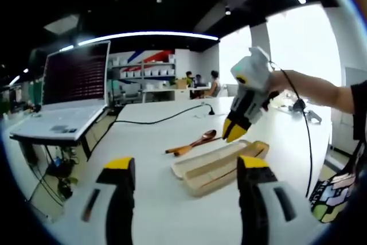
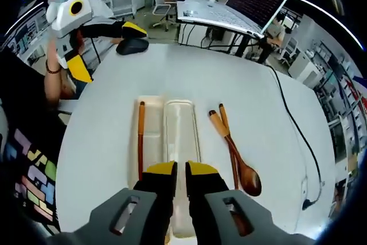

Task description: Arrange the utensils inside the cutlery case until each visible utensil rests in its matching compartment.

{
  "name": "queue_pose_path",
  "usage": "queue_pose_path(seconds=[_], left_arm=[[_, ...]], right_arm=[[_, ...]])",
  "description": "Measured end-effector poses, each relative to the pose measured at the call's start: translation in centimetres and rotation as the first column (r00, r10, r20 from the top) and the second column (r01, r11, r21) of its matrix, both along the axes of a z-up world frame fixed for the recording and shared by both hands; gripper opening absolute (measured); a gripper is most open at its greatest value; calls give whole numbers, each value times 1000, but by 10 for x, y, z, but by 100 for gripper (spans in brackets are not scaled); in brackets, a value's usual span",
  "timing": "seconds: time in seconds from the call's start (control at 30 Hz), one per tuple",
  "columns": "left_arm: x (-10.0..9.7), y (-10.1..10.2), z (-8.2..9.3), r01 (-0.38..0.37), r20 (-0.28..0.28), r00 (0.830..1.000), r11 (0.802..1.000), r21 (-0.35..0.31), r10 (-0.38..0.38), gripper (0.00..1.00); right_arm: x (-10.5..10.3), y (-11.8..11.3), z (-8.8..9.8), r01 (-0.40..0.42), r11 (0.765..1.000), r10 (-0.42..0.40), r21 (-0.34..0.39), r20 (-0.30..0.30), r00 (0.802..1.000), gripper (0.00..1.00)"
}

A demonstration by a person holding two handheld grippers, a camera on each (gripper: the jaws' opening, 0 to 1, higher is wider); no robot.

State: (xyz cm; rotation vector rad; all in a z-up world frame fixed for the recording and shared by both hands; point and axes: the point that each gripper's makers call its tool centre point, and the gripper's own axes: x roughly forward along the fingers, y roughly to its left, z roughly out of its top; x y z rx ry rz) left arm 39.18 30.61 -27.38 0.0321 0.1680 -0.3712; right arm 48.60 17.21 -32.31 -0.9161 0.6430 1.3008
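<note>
My right gripper [image 2: 175, 171] hangs over the near end of the cutlery case [image 2: 180, 142], jaws nearly closed on nothing, placed to work the utensils; my left gripper [image 1: 186, 167] is wide open and empty, held well back. One chopstick [image 2: 140, 139] lies in the case's left compartment. The spoon [image 2: 238, 162] and second chopstick [image 2: 227, 136] rest on the table [image 2: 114, 84] just right of the case, apart from my fingers.

A: Room? Open office, dark ceiling, long light strip [image 1: 149, 35] overhead, bright windows [image 1: 298, 44] right of the left tongs [image 1: 186, 179].
B: Furniture?
A: White tabletop [image 1: 166, 210], shelves [image 1: 143, 73] far ahead, laptop [image 1: 77, 93] on a stand to the left, office chair [image 2: 162, 5] far ahead of the right tongs [image 2: 180, 171].
</note>
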Motion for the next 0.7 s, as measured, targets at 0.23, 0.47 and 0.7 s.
queue_pose_path(seconds=[0.23,0.47,0.7], left_arm=[[2,-3,0,9,2,1000,1000,17,-9,77],[2,-8,-2,25,-3,1000,999,21,-25,76],[1,-3,2,15,5,1000,1000,27,-16,76]], right_arm=[[30,0,-21,45,999,-45,-14,24,999,6],[48,1,-39,68,998,-68,8,34,997,6],[59,4,-50,119,991,-119,54,-2,993,9]])
